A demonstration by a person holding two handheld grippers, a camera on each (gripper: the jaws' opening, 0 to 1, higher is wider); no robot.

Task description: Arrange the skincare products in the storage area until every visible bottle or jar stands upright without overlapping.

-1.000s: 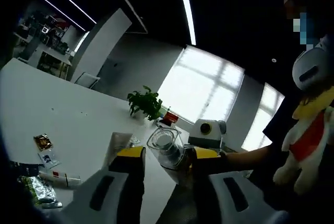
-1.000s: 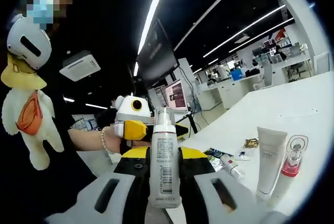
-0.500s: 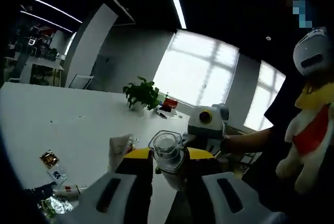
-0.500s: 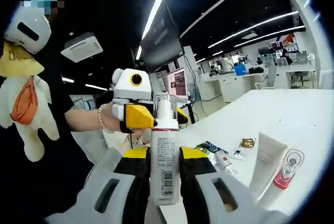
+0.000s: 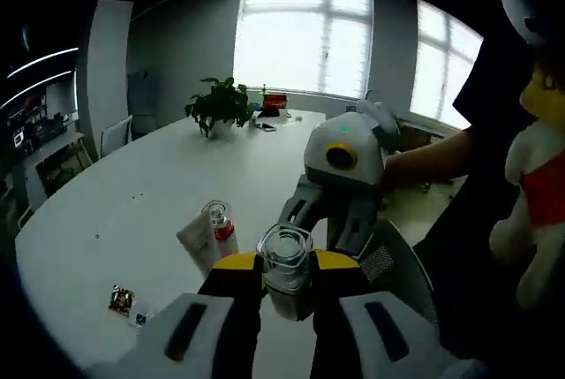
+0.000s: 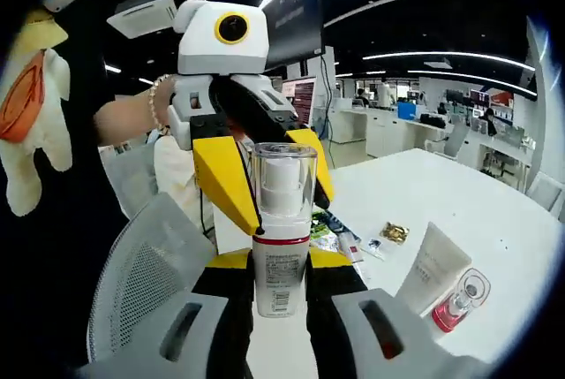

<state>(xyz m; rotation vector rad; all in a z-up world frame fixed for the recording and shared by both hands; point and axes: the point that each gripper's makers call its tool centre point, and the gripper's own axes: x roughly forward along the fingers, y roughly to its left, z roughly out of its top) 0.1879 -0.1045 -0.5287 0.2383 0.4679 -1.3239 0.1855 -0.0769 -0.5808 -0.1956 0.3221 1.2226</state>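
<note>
A pump bottle [image 6: 282,260] with a white body, red band and clear cap [image 6: 284,180] stands upright between my right gripper's [image 6: 281,264] jaws, which are shut on its body. My left gripper [image 6: 284,211] comes in from above and behind, its yellow fingers [image 6: 221,180] pressed on either side of the cap. In the left gripper view the same clear cap [image 5: 284,255] sits between the left gripper's [image 5: 287,262] jaws, with the right gripper [image 5: 322,224] just behind it. A white tube [image 6: 433,264] and a small red-based bottle [image 6: 459,298] rest on the white table [image 6: 415,198].
In the left gripper view the tube [image 5: 196,239] and small bottle [image 5: 220,224] stand mid-table, loose sachets [image 5: 121,299] lie near its edge, and a potted plant [image 5: 219,102] is far off. A grey mesh chair [image 6: 132,295] stands beside the table. Sachets [image 6: 391,233] lie behind the tube.
The two grippers have come much closer together, and the left jaws have narrowed onto the bottle's cap. Both views have tipped down toward the table.
</note>
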